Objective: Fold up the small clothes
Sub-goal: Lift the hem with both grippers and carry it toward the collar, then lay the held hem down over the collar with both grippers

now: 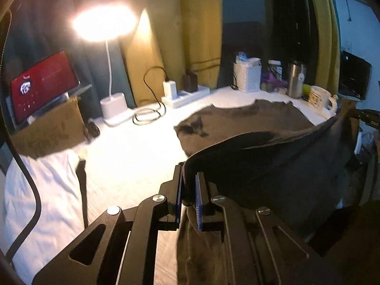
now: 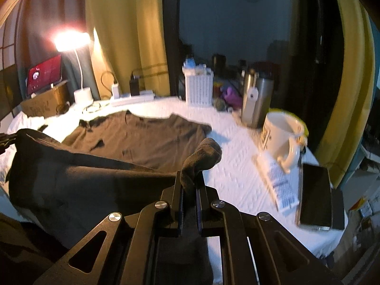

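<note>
The dark brown cotton shirt lies partly on the white-covered table; your left gripper and right gripper each pinch its lifted near edge.

A dark brown garment lies on the white textured counter. Beside the garment, a cream mug bears a yellow print. Behind it: mustard-yellow curtains, a white lattice basket, a red-lit screen.
</note>
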Demonstrator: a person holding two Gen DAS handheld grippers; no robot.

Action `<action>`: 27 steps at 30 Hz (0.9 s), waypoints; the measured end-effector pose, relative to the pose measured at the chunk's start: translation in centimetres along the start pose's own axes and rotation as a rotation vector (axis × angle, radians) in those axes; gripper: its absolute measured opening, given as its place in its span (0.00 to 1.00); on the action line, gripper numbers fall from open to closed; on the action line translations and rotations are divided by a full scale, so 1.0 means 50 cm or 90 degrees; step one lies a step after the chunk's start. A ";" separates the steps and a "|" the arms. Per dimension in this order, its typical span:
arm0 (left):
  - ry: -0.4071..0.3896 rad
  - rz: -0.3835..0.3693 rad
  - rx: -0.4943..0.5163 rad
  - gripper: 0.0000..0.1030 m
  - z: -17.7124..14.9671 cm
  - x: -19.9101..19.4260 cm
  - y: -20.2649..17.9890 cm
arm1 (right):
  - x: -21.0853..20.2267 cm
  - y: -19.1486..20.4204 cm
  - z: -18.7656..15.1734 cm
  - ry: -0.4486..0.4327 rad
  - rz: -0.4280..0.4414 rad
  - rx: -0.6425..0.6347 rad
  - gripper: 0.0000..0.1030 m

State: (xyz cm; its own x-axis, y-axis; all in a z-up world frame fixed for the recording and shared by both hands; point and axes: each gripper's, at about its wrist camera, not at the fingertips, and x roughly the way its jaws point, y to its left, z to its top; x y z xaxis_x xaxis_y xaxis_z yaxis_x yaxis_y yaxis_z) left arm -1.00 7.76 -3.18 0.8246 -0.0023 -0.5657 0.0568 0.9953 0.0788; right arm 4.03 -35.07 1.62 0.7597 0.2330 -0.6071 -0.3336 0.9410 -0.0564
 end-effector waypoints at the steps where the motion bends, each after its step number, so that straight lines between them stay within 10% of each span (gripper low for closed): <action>1: -0.004 0.001 0.002 0.08 0.005 0.004 0.003 | 0.001 0.000 0.006 -0.005 0.000 -0.001 0.08; 27: -0.030 0.015 -0.007 0.08 0.163 0.169 0.042 | 0.142 -0.041 0.120 -0.024 0.010 0.024 0.08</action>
State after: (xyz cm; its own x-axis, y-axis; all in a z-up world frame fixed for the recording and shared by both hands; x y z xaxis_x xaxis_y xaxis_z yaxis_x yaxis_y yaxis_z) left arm 10.68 9.02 -1.09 0.8508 0.0163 -0.5252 0.0319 0.9961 0.0826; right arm 13.45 -33.88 2.21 0.7751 0.2559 -0.5778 -0.3246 0.9457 -0.0166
